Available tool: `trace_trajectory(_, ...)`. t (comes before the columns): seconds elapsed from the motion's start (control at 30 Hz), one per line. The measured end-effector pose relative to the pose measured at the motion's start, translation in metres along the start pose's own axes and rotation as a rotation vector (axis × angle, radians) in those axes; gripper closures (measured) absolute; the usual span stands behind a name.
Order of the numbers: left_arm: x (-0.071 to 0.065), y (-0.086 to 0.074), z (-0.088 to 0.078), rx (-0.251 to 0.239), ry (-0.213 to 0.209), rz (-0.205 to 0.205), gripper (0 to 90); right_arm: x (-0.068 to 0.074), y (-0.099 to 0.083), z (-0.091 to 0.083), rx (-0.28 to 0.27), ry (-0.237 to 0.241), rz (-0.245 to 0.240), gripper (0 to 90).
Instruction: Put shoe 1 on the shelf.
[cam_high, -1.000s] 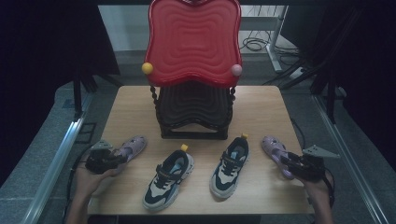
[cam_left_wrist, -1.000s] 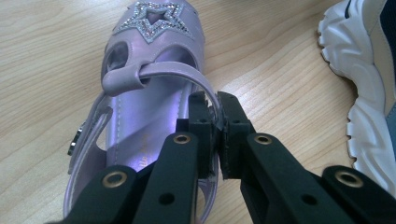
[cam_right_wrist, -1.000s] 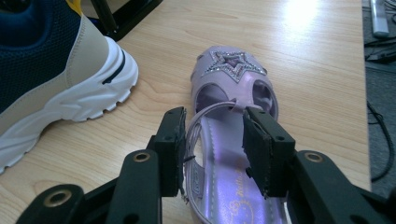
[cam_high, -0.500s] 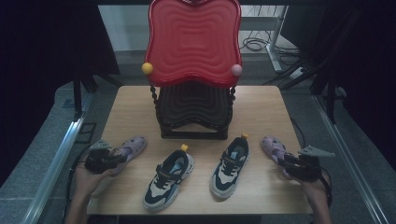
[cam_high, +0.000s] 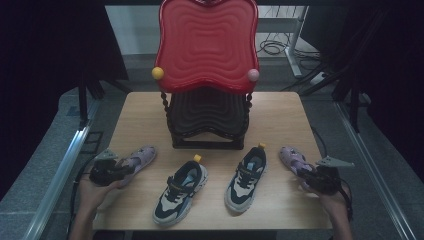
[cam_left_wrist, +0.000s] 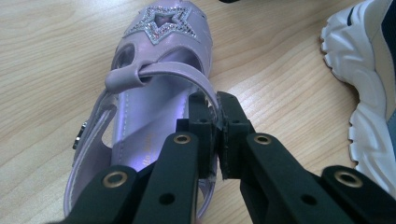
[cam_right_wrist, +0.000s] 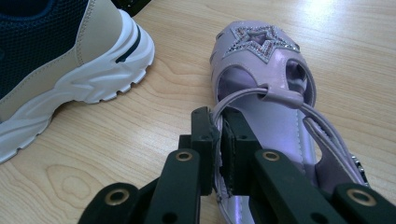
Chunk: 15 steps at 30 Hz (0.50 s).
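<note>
Lilac sandals lie near the tabletop's front corners: the left sandal pinched at its side wall by the left gripper, the right sandal by the right gripper, whose jaws have just been closing on it. Two sneakers sit between them.

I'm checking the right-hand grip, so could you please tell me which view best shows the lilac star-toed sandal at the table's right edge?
The right gripper view: the lilac star-toed sandal sits close, with the right gripper, whose jaws have just been closing, pinching its side wall. The high view shows it small, partly behind that gripper. The left gripper view shows its twin.
</note>
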<state>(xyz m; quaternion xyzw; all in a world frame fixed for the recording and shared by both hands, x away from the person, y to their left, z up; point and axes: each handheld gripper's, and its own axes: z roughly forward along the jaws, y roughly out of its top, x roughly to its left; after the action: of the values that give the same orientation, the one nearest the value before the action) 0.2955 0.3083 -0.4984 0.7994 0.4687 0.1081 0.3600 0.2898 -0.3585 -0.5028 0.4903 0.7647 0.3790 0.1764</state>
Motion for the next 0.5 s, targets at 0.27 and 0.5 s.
trace_trajectory(0.27, 0.003, -0.001, -0.004, -0.034, 0.011, -0.036, 86.7, -0.002, -0.002, -0.003, -0.028, -0.015, 0.018, 85.7)
trace_trajectory(0.5, 0.007, -0.002, -0.012, -0.089, 0.014, -0.081, 86.6, -0.004, -0.002, -0.006, -0.051, -0.015, 0.028, 85.7)
